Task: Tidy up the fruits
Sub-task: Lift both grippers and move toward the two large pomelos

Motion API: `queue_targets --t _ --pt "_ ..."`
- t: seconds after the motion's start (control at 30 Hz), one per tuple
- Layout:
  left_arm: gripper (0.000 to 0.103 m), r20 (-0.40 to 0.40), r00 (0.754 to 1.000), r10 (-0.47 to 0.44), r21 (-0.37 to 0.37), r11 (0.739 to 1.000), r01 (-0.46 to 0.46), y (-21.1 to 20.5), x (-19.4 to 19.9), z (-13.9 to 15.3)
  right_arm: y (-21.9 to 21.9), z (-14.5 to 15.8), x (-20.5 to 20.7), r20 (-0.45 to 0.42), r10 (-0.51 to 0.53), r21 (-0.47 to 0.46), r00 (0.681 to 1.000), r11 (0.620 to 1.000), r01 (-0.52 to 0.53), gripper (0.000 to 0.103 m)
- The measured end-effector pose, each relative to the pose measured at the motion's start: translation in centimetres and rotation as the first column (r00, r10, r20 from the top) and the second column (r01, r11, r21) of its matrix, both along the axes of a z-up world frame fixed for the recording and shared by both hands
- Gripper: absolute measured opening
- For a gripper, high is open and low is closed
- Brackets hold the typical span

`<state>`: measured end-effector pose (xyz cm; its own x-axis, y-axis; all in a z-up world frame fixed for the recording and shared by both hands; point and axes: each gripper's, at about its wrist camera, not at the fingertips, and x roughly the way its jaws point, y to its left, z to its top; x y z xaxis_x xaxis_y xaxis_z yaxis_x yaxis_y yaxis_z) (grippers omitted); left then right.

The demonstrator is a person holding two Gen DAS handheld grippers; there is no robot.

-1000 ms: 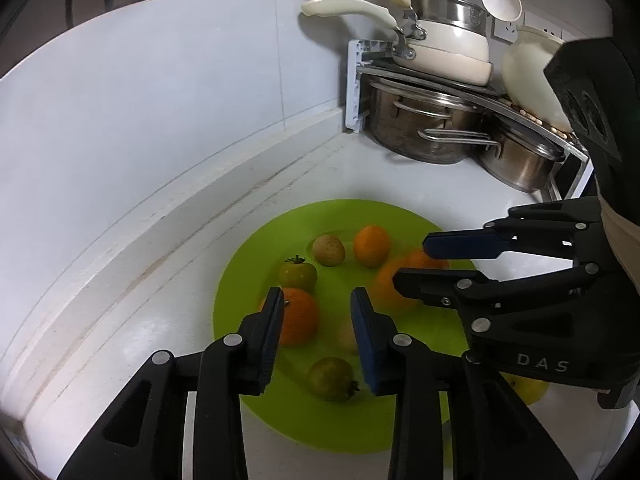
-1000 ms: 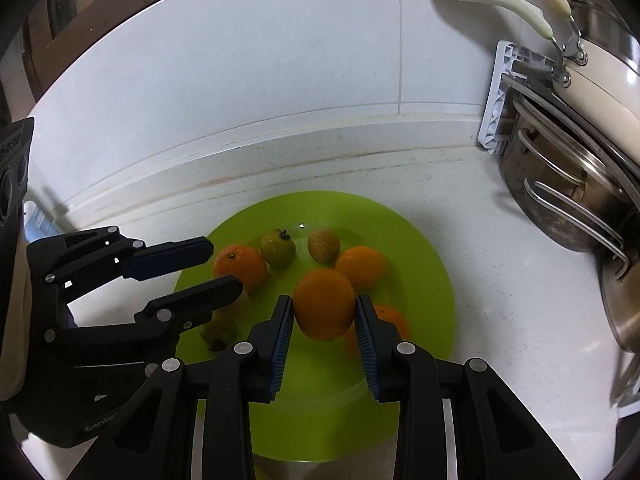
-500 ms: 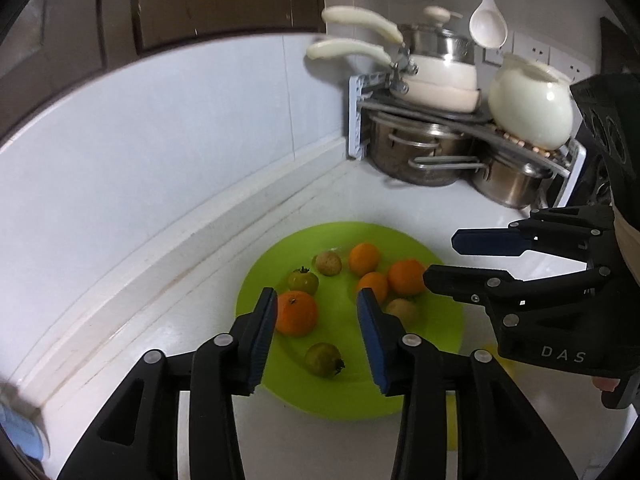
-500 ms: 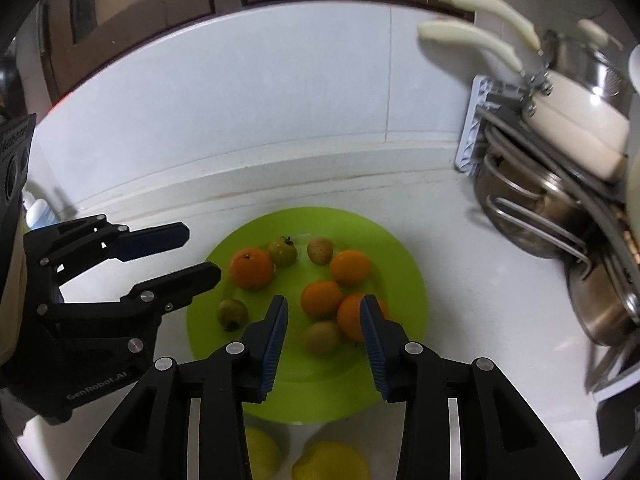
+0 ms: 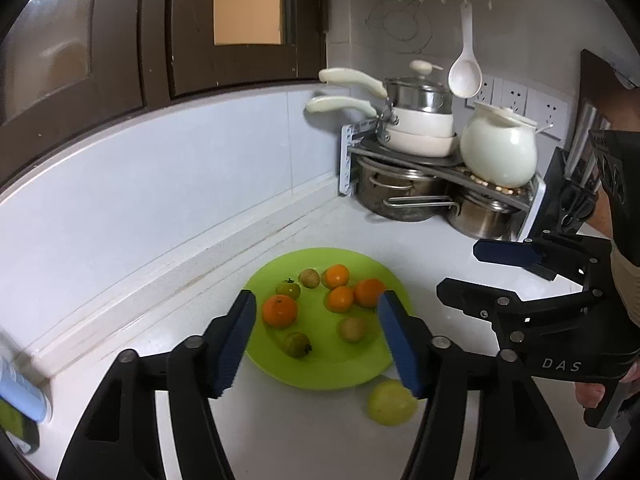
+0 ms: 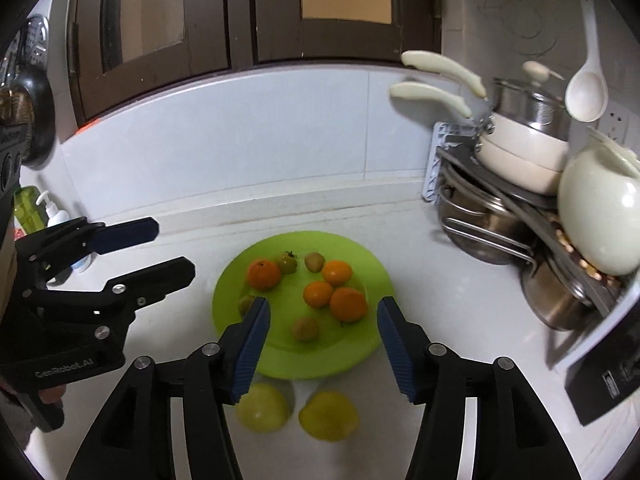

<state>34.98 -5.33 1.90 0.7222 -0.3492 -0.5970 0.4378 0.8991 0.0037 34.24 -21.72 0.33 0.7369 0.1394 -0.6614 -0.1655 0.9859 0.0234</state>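
Observation:
A lime-green plate (image 5: 320, 372) lies on the white counter with several oranges, such as one at the left (image 5: 279, 311), two green tomatoes and small brownish fruits. Two yellow-green fruits (image 6: 262, 407) (image 6: 328, 414) rest on the counter in front of the plate (image 6: 304, 364). My left gripper (image 5: 318, 304) hangs above and short of the plate, its jaws opening with nothing between them. My right gripper (image 6: 323, 308) hovers the same way, jaws opening and empty. Each gripper shows in the other's view: the right (image 5: 464, 270) and the left (image 6: 172, 248).
A corner rack with steel pots (image 5: 400, 196) and white pans stands at the back right, beside a white jar (image 5: 498, 152). A white ladle (image 5: 464, 76) hangs above. A pump bottle (image 6: 52, 212) stands at the left wall. A black appliance (image 6: 608, 372) sits at the right.
Both grippers have risen and drawn back from the plate while their jaws spread wider. The orange that sat between the right fingers now lies on the plate.

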Motion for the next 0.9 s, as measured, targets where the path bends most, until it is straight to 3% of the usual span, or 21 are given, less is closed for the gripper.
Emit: queue_targets --t 0.5,0.9 --pt "0.079 0.035 0.999 -0.023 0.028 0.999 0.022 -1.3 -5.5 0.0 -1.2 0.9 -5.9 0.054 -0.021 -0.027 0.998 0.999 0.023 0.069" --pt "0.080 0.007 1.000 -0.025 0.078 0.997 0.024 -2.0 -7.5 -2.8 -1.1 -2.3 -7.0 -0.019 0.064 -0.061 0.998 0.996 -0.065 0.069"
